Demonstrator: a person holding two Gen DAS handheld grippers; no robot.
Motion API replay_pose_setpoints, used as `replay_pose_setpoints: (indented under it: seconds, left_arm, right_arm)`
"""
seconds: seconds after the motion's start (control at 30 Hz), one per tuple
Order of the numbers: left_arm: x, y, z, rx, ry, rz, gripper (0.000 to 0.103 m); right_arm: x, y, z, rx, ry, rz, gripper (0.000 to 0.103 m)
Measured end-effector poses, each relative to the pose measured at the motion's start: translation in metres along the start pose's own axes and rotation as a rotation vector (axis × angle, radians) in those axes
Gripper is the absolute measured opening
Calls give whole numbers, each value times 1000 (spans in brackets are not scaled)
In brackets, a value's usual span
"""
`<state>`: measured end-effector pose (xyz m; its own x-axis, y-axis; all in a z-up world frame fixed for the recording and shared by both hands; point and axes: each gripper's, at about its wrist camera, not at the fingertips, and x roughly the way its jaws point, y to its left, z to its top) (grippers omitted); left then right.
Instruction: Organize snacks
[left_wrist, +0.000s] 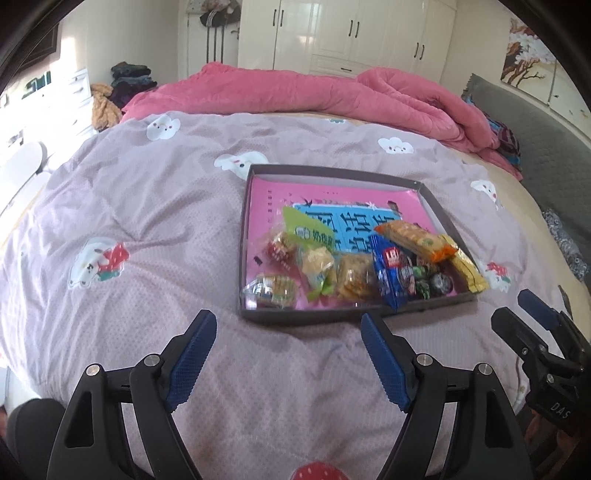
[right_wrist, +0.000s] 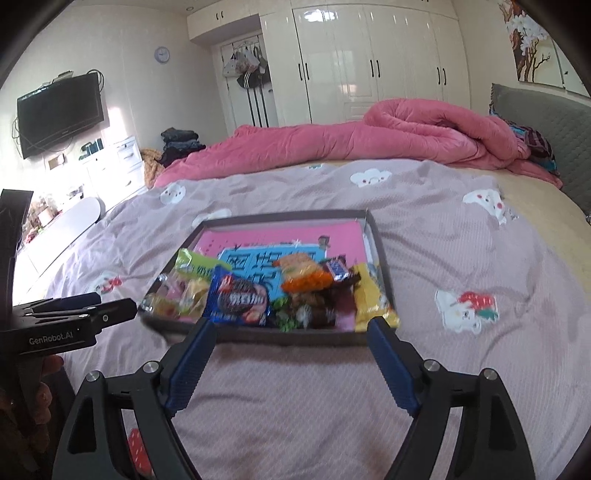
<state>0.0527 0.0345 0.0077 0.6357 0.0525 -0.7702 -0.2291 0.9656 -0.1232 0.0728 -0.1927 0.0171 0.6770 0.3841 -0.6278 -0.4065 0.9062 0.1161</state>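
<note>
A shallow dark box (left_wrist: 332, 171) with a pink and blue liner lies on the bed; it also shows in the right wrist view (right_wrist: 380, 258). Several snack packets crowd its near end: a blue cookie packet (left_wrist: 389, 275) (right_wrist: 240, 297), an orange cracker packet (left_wrist: 415, 238) (right_wrist: 304, 277), a yellow packet (left_wrist: 467, 267) (right_wrist: 371, 299), a green packet (left_wrist: 304, 227) (right_wrist: 194, 264). My left gripper (left_wrist: 288, 325) is open and empty, just short of the box's near edge. My right gripper (right_wrist: 290, 328) is open and empty at that near edge; it also shows in the left wrist view (left_wrist: 524, 306).
The box rests on a mauve bedspread (left_wrist: 147, 229) with cloud prints. A rolled pink quilt (left_wrist: 295, 92) lies along the far side. A grey headboard (right_wrist: 546, 122) is at the right, white wardrobes (right_wrist: 369, 62) behind, a wall television (right_wrist: 61, 110) and white drawers at the left.
</note>
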Motion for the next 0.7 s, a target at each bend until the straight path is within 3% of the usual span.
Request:
replay_pose_setpoints:
  seconds: [0.4, 0.7]
  left_arm:
    - [-14, -7, -20, 22, 8, 1, 82]
    - [-19, -13, -28, 39, 14, -9, 82]
  right_arm:
    - [-11, -1, -12, 17, 28, -72, 89]
    - [-15, 1, -16, 13, 42, -77, 94]
